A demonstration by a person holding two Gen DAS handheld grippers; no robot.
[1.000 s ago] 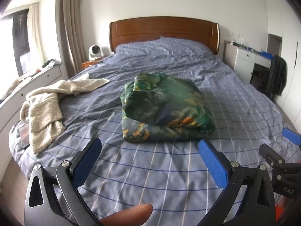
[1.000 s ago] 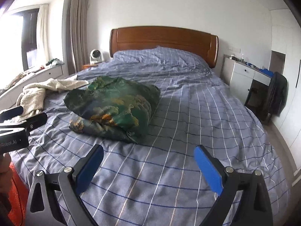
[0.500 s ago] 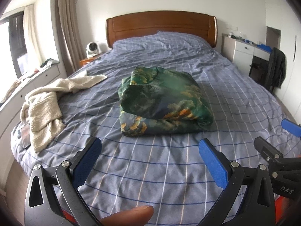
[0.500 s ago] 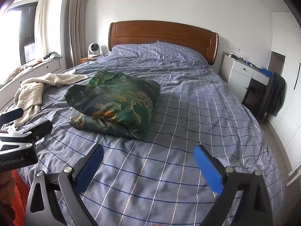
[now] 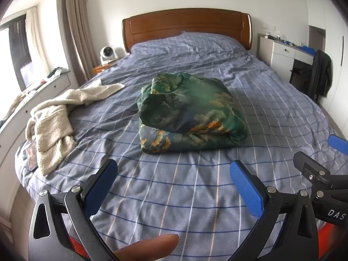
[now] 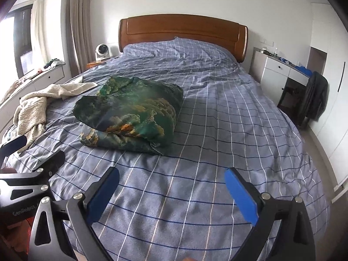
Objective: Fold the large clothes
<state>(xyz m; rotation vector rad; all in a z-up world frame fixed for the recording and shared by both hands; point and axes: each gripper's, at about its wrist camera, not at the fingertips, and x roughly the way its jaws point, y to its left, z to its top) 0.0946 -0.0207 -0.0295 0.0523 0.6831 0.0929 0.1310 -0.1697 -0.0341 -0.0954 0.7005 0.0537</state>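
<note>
A dark green garment [image 5: 189, 111] with orange and cream cloud print lies folded into a thick bundle in the middle of the blue checked bed [image 5: 169, 191]. The right wrist view has the same green garment [image 6: 130, 113] left of centre. My left gripper [image 5: 173, 169] hangs open above the bed's foot, well short of the bundle, nothing between its blue pads. My right gripper [image 6: 171, 177] is also open and empty, to the right of the left one. A thumb [image 5: 148, 248] shows under the left gripper.
A cream fleece garment [image 5: 54, 117] lies crumpled on the bed's left edge. A wooden headboard [image 5: 187, 26] stands at the far end. A white cabinet [image 5: 280, 52] and a dark jacket on a chair [image 5: 319, 76] are at the right, a window ledge [image 5: 32, 91] at the left.
Both grippers have pulled back and risen away from the folded bundle, which looks smaller and farther off. The garment has not moved.
</note>
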